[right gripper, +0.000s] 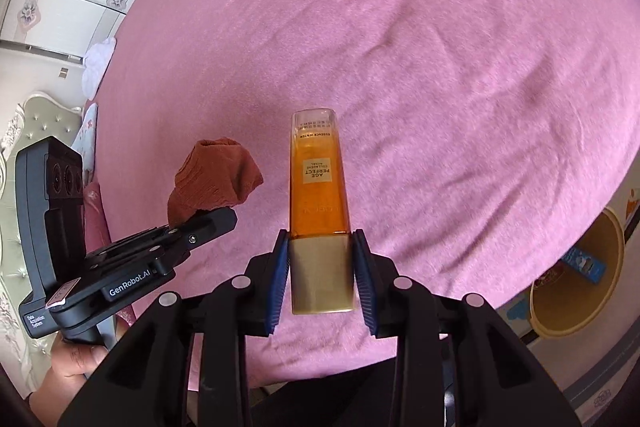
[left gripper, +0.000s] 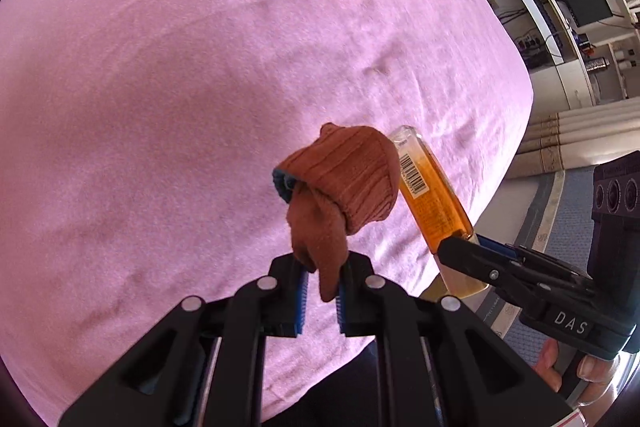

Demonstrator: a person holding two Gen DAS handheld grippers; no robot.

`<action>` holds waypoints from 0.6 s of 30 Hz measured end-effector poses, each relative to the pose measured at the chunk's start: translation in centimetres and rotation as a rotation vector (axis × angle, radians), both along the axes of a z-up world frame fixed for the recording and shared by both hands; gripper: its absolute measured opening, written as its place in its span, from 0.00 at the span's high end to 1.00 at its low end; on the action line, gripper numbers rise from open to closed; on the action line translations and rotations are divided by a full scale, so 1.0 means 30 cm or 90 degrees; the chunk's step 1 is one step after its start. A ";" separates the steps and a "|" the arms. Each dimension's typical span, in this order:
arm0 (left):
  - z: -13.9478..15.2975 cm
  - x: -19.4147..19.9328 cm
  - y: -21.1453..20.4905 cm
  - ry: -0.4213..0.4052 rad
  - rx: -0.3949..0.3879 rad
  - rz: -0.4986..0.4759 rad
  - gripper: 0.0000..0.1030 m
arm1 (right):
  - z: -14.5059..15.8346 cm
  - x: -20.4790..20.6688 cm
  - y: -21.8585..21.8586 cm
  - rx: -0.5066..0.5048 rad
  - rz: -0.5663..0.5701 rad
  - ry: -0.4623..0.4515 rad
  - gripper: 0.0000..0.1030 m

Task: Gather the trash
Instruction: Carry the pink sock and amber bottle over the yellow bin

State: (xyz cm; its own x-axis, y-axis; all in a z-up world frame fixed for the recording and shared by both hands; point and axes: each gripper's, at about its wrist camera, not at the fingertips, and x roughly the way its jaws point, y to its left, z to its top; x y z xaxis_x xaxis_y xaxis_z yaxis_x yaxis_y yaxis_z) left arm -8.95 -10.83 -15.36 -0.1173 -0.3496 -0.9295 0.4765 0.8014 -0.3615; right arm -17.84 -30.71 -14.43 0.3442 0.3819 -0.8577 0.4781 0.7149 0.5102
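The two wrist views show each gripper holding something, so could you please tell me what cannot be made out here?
- Left wrist view: the bottle's gold cap is mostly hidden behind the right gripper.
- Right wrist view: the brown sock's pinched end is hidden by the left gripper.
- Right wrist view: the yellow bin is cut off by the bed's pink cover.

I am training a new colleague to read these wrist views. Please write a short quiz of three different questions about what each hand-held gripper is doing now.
1. What does the left hand-held gripper hold?
2. True or false: the right hand-held gripper clamps the amber bottle by its gold cap.
3. What lies under both items? A) wooden floor B) pink bed cover C) glass table

Key: 1. A brown sock, pinched between the pads. 2. True. 3. B.
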 end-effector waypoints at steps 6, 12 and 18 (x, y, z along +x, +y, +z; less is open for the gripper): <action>-0.018 -0.139 -0.184 0.011 0.012 -0.064 0.90 | 0.000 -0.204 -0.143 -0.003 -0.067 0.008 0.70; -0.029 -0.309 -0.439 0.020 0.016 -0.136 0.90 | 0.001 -0.446 -0.326 -0.010 -0.140 0.014 0.70; -0.064 -0.495 -0.694 0.030 0.018 -0.215 0.90 | -0.037 -0.674 -0.492 -0.007 -0.205 0.028 0.70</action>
State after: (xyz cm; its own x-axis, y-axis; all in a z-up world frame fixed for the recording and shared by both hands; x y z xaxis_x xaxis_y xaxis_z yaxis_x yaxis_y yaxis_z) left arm -23.80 -31.64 -17.27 -0.2648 -0.2574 -0.9293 0.7004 0.6111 -0.3688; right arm -38.05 -45.47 -15.54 0.4082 0.2500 -0.8780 0.7025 0.5283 0.4770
